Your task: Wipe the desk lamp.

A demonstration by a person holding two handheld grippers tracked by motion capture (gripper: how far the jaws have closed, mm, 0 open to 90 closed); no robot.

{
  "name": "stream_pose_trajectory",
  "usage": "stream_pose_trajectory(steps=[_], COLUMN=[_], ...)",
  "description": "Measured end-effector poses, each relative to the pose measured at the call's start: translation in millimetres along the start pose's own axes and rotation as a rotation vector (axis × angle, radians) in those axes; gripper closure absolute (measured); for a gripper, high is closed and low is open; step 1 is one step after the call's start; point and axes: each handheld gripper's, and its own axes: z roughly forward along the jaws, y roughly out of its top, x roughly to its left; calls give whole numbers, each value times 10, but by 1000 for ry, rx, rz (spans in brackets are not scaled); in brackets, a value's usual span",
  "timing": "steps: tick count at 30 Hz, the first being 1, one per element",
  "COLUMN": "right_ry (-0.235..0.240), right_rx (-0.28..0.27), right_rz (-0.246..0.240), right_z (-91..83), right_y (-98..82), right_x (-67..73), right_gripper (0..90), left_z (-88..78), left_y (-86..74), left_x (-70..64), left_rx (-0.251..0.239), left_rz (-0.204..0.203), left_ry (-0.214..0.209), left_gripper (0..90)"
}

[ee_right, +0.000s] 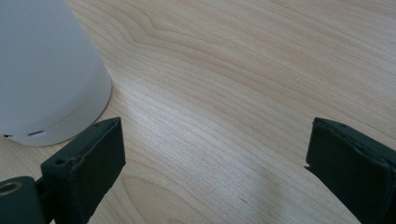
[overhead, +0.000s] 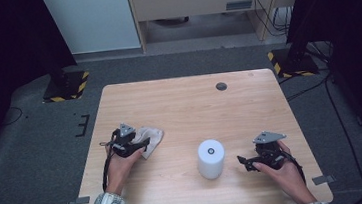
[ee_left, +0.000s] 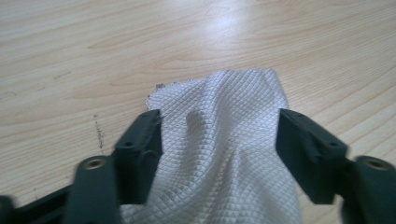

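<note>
A crumpled white quilted cloth [overhead: 153,136] lies on the wooden table [overhead: 189,106] at the left. My left gripper [overhead: 145,144] is open right at it. In the left gripper view the cloth [ee_left: 233,88] bunches up between the two spread jaws of that gripper [ee_left: 219,116]. A white cylinder [overhead: 210,158] with a small round mark on top stands upright near the front middle. My right gripper [overhead: 242,162] is open just right of it, not touching. In the right gripper view the cylinder [ee_right: 42,70] sits beyond the left jaw of the gripper [ee_right: 215,126], with bare wood between the jaws.
A small dark round cap [overhead: 221,86] is set in the table near its far edge. Grey carpet surrounds the table, with black stands on yellow-striped bases [overhead: 64,85] at the far left and far right, and cables on the right.
</note>
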Motion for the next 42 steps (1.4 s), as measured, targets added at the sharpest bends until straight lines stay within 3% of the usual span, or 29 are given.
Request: stream_pose_trajectory(steps=[8, 14, 20, 22, 26, 28, 33, 38, 42], right_ry=[-35, -70, -91, -92, -97, -109, -130, -148, -170], right_rx=[-21, -38, -49, -49, -26, -3, 26, 29, 43], right_rz=[26, 53, 75, 83, 98, 93, 118, 179, 214], right_z=[-16, -49, -125, -140, -133, -116, -88, -65, -39], right_y=[24, 3, -45, -78, -159, -205, -273, -324, -370], right_x=[-41, -114, -173, -188, -189, -192, -235, -313, -378], right_gripper=[45, 47, 48, 47, 46, 46, 47, 46, 48], left_z=[-245, -463, -614, -656, -758, -804, -770, -640, -598], left_y=[-96, -214, -386, -446, -517, -555, -637, -700, -717], left_x=[-31, -98, -197, -237, -270, -263, -248, -204, -178], left_rx=[-38, -26, 33, 74, 112, 122, 193, 250, 257], left_rz=[-44, -15, -1, 30, 75, 70, 103, 88, 61], left_ry=[15, 8, 26, 39, 44, 46, 50, 52, 39], left_gripper=[88, 45, 40, 37, 34, 34, 33, 38, 24])
